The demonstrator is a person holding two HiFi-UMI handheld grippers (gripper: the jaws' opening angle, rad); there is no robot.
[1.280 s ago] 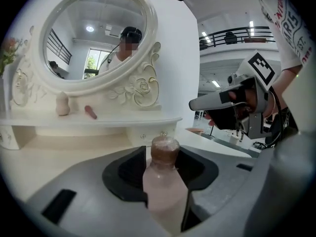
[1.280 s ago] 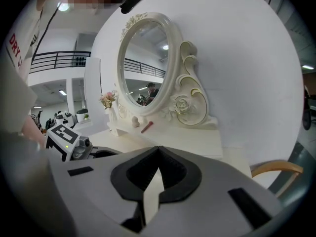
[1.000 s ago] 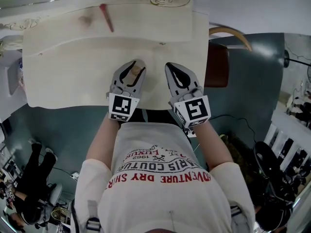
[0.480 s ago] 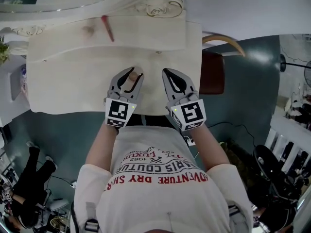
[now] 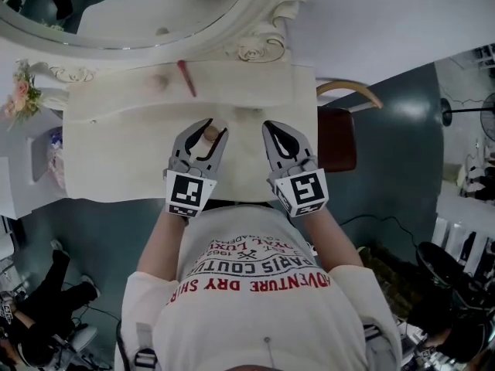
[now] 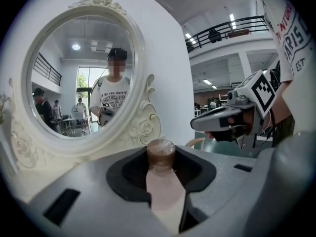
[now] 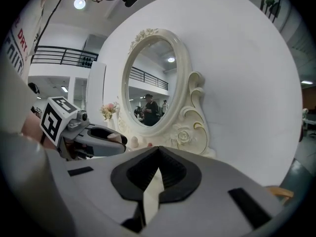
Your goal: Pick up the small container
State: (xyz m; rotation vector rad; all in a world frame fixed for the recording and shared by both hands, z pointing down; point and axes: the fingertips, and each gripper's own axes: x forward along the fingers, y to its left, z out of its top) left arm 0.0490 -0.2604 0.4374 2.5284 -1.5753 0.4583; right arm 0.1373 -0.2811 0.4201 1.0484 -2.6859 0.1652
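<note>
The small container (image 5: pixel 209 134), a beige bottle with a brown cap, sits between the jaws of my left gripper (image 5: pixel 207 130), which is shut on it above the front of the white dressing table (image 5: pixel 116 157). In the left gripper view the container (image 6: pixel 163 181) stands upright in the grip, cap on top. My right gripper (image 5: pixel 271 128) hovers beside it on the right, shut and empty. In the right gripper view the right gripper (image 7: pixel 157 152) has its jaws together.
A red stick-shaped thing (image 5: pixel 186 78) lies near the back of the table. An oval mirror (image 5: pixel 131 6) in a carved white frame stands behind it. Pink flowers (image 5: pixel 25 99) stand at the left. A chair (image 5: pixel 340 134) stands at the table's right end.
The head view has tilted up, so more of the mirror shows. Both grippers stay over the table's front, the left still holding the container.
</note>
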